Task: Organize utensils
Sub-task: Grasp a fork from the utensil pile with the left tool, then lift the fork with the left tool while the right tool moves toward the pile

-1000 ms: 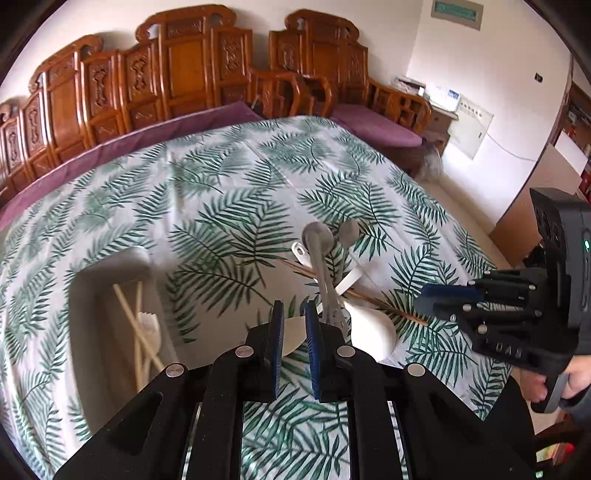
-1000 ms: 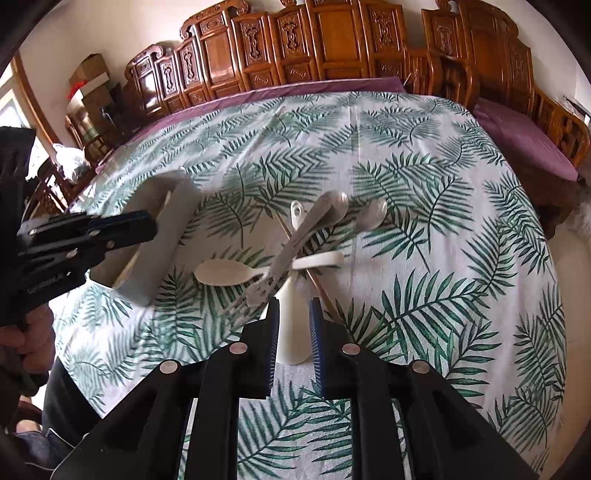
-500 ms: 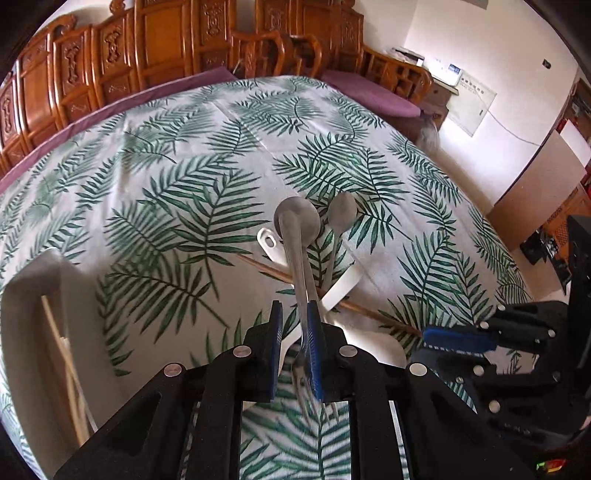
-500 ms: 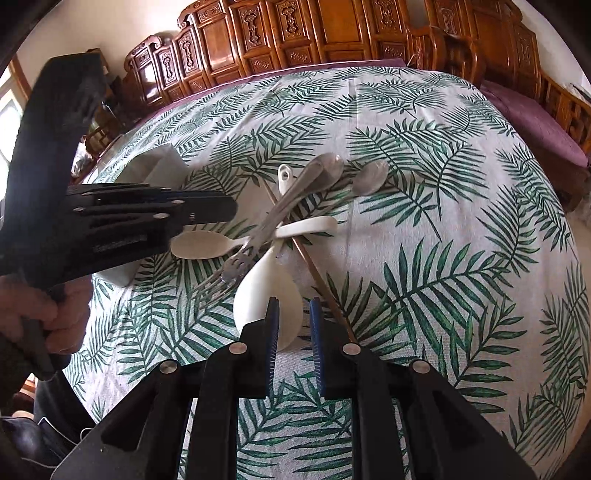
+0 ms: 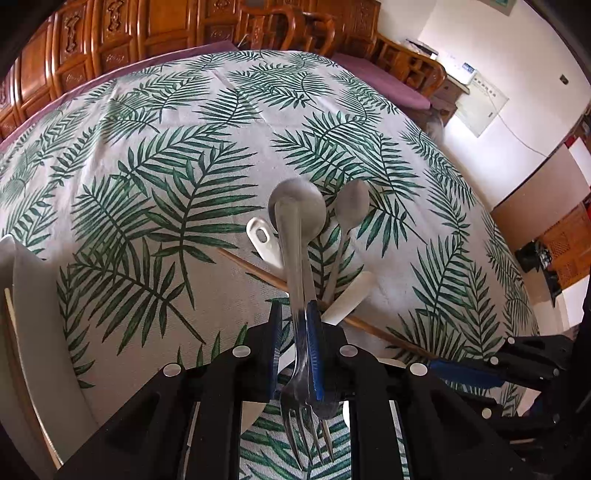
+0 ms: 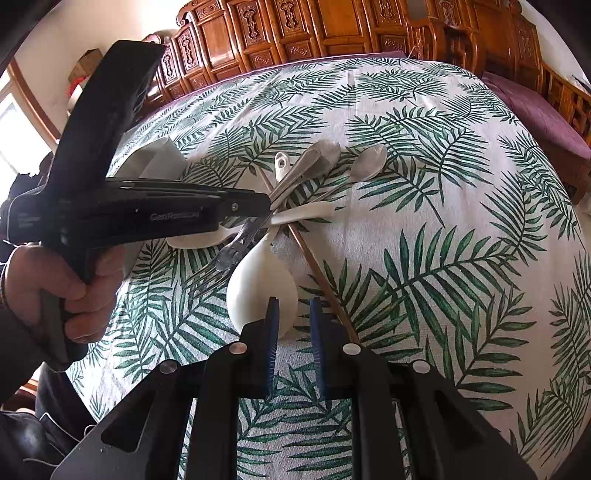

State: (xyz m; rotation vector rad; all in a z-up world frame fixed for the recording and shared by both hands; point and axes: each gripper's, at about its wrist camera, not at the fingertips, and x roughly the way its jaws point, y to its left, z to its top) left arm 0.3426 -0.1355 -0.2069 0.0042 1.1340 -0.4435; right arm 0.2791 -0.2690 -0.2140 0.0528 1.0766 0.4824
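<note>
A pile of utensils lies on the palm-leaf tablecloth point(image 5: 166, 206). On top is a metal fork point(image 5: 297, 280), tines toward me. My left gripper point(image 5: 294, 314) is down over its handle, which runs between the narrow jaws close to the right pad, with a gap at the left pad. From the right wrist view the left gripper point(image 6: 267, 206) reaches the fork point(image 6: 236, 251) from the left. My right gripper point(image 6: 293, 314) hangs just above the near rim of a big white spoon point(image 6: 258, 288), slightly parted, nothing between the pads. Two metal spoons point(image 5: 352, 203) and a chopstick point(image 6: 317, 269) lie in the pile.
A white organizer tray point(image 5: 26, 295) stands at the left edge of the table with a chopstick point(image 5: 11, 325) in it. A hand point(image 6: 55, 284) holds the left gripper. Carved wooden chairs point(image 6: 332, 26) ring the far side. The right gripper's body point(image 5: 480, 373) is low right.
The left gripper came down and forward over the pile, and the fork handle now runs between its jaws. The right gripper sank a little toward the white spoon.
</note>
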